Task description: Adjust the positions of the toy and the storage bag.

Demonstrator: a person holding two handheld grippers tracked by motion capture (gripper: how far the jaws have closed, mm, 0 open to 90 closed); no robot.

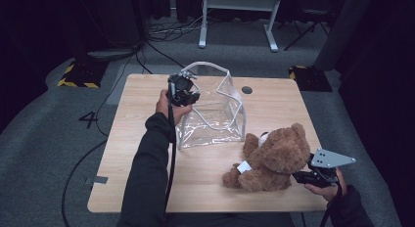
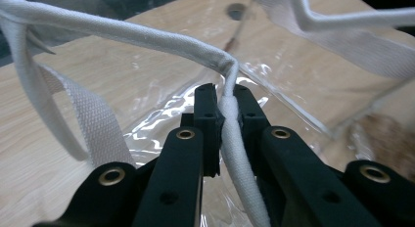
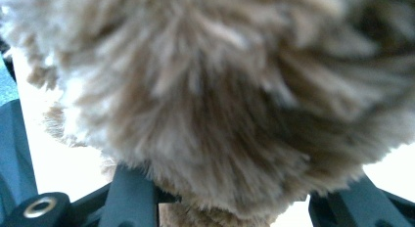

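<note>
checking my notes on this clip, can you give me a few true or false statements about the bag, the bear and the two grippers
1. The left gripper is shut on the white fabric rim of the clear plastic tote bag. True.
2. The brown plush teddy bear sits inside the bag. False: it lies on the light wooden table, outside the bag, nearer the person.
3. The right gripper is at the bear, with fur between its fingers. True.
4. The bag lies folded flat. False: it stands open, its handles up.
5. The left gripper holds the bear's white tag. False: it holds the bag's rim.
</note>
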